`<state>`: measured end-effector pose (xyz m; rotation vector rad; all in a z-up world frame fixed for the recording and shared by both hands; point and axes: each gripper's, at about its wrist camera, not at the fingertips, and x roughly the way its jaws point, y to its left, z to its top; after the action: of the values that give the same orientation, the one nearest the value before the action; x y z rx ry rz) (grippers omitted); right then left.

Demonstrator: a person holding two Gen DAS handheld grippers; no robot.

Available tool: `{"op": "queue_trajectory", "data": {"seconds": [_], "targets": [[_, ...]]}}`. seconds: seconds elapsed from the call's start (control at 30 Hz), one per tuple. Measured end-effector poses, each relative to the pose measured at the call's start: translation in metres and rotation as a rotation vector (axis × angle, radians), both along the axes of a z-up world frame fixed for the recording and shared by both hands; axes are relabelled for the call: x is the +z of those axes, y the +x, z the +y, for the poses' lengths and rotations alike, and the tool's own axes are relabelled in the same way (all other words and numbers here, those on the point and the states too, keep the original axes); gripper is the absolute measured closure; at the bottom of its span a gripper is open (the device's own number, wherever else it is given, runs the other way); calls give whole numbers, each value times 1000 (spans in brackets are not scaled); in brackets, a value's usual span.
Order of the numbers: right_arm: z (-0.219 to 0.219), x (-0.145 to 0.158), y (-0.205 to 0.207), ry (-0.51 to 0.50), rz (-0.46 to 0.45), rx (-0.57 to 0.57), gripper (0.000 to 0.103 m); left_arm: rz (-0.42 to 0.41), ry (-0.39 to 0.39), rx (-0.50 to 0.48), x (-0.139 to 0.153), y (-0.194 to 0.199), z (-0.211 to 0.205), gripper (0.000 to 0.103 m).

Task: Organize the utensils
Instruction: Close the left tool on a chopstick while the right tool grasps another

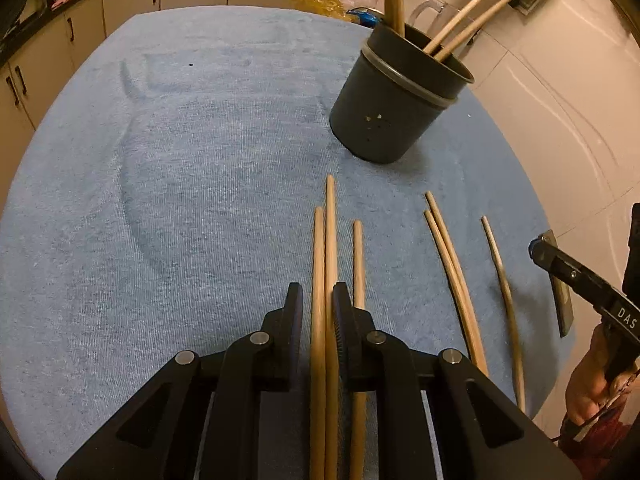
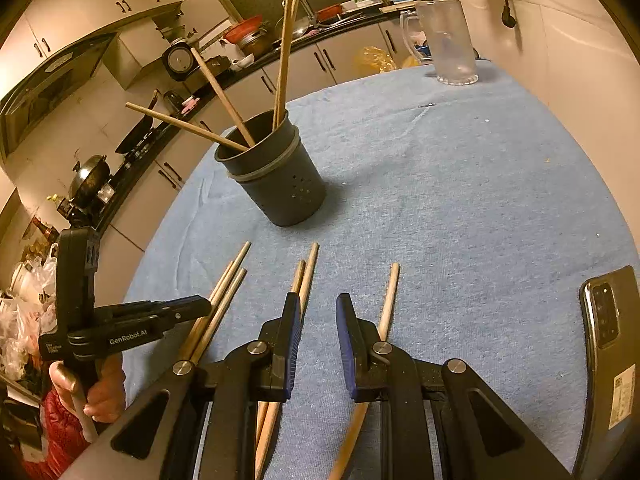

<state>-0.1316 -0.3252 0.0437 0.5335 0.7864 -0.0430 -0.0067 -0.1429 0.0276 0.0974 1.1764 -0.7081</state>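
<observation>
A dark grey utensil holder (image 1: 384,120) (image 2: 280,184) stands on the blue cloth with several wooden chopsticks leaning in it. My left gripper (image 1: 318,294) (image 2: 202,304) points down at the near edge, shut on two chopsticks (image 1: 325,240) that lie side by side. A third chopstick (image 1: 357,260) rests just right of its fingers. Further right lie a chopstick pair (image 1: 452,272) (image 2: 304,276) and a single one (image 1: 504,288) (image 2: 390,300). My right gripper (image 2: 319,304) (image 1: 540,248) hovers over these, open a little, with only cloth between its fingers.
The blue cloth (image 1: 180,160) (image 2: 460,200) covers a round table. A phone (image 2: 608,340) (image 1: 560,300) lies at the right edge. A glass pitcher (image 2: 452,44) stands at the far side. Kitchen cabinets and a cluttered counter run behind.
</observation>
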Motion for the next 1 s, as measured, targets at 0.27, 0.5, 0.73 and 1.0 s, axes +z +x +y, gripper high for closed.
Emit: {"op": "queue_trajectory", "data": {"seconds": [0.27,0.5,0.73,1.0], "targets": [[2,-3,3,7,10,3,83,-14,26,-25,0,2,-7,86],[1,-4,7,20,23,-2,83,-4,29,-31,-2,7,-13,86],[3,-3,7,12,24,1,83,6,12,-23,-4,21,1,86],[9,-2,10,-2,36,6,83,-62,101,-38,0,15,-22,85]]}}
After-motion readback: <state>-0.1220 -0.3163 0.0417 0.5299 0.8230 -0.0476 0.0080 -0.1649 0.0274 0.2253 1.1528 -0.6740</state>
